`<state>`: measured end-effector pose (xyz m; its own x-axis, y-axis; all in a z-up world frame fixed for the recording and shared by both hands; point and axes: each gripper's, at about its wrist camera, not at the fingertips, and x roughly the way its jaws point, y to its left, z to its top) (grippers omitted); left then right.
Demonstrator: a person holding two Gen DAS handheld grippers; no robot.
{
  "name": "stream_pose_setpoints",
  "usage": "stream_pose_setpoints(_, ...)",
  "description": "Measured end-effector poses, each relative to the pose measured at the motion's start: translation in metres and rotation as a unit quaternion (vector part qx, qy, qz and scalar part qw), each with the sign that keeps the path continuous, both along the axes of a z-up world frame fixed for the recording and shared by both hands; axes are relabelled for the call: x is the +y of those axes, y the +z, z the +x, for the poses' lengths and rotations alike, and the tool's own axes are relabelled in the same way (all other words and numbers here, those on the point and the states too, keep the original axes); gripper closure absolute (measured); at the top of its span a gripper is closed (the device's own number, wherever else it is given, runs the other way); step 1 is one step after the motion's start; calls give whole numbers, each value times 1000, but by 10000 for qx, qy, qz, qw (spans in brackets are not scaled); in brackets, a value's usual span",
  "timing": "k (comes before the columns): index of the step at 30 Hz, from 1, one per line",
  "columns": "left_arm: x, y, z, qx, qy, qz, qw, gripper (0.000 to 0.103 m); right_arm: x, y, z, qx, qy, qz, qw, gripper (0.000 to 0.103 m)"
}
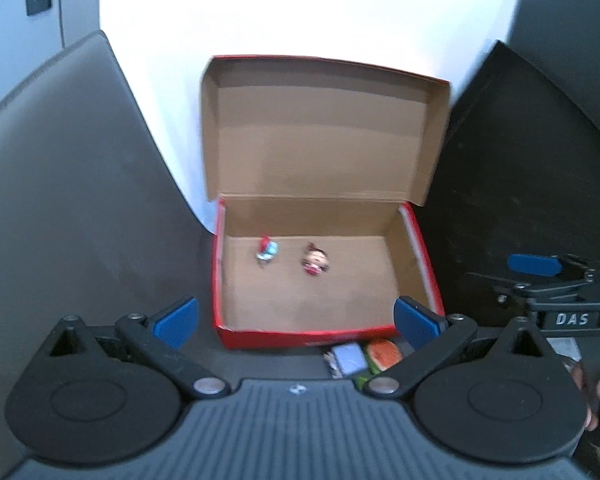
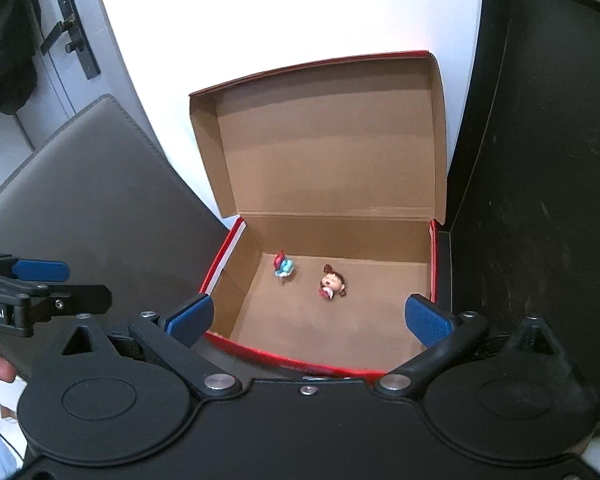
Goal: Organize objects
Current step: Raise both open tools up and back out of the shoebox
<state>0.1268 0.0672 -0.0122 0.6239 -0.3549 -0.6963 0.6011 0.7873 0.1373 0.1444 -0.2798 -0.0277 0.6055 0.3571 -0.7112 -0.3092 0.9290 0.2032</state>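
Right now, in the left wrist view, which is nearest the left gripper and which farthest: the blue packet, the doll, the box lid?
From the left gripper:
1. Blue packet, on the table just outside the box's front wall.
2. Doll, on the box floor.
3. Box lid, standing open at the back.

The right gripper (image 2: 308, 320) is wide open and holds nothing. At 12 o'clock sits the open red box (image 2: 433, 256). Inside lie a blue toy (image 2: 284, 266) and a doll (image 2: 333, 286).
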Motion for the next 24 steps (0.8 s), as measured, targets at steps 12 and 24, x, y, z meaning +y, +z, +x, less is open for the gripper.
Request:
stream_pose_setpoints(12, 20, -1, -32, -108, -29, 55, 9999, 0, -4, 2, -44, 265, -59, 312, 9991, 0)
stream_pose_setpoints(24, 12, -16, -54, 29, -294, 279, 9992, 0, -15, -7, -74, 446, -174, 324, 9983, 0)
